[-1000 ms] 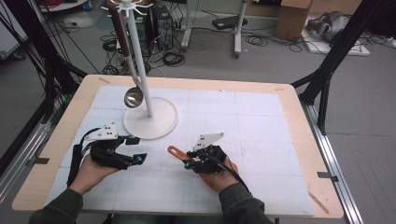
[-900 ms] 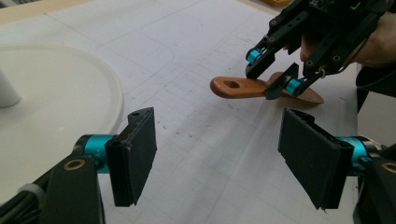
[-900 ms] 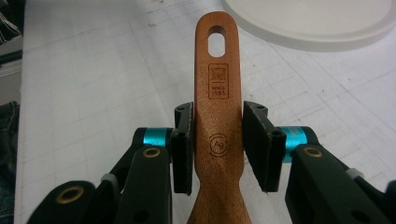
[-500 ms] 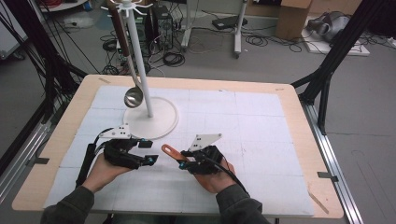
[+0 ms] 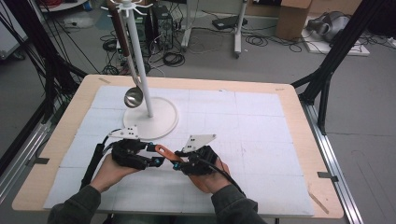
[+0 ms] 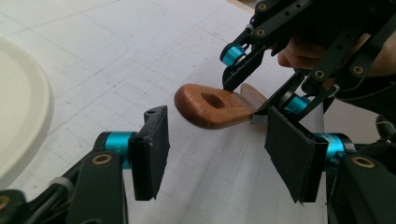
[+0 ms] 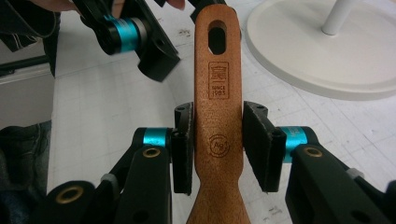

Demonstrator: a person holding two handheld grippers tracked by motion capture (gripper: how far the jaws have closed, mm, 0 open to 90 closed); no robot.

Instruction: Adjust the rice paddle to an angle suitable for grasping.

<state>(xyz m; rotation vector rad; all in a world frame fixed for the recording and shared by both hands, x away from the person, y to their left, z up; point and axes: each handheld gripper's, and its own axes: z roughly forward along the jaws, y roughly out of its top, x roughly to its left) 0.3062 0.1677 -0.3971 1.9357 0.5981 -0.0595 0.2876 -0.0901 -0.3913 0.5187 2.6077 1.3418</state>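
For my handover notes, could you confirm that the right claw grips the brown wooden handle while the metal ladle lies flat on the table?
Not quite: the right claw does grip the brown wooden handle, but the metal ladle hangs from the white stand, as the high view shows.

The handle (image 7: 218, 116) is reddish-brown wood with a darker burnt-in stamp. Both claws, left (image 6: 219, 154) and right (image 7: 218, 147), are black with turquoise collars and brass-coloured pivots; each carries a pale grey plate. The desk (image 5: 84, 95) has a light wood rim under a white mat (image 5: 261, 126) with a faint grid. The stand (image 5: 163, 122) is white; the ladle (image 5: 133, 97) is silvery steel.
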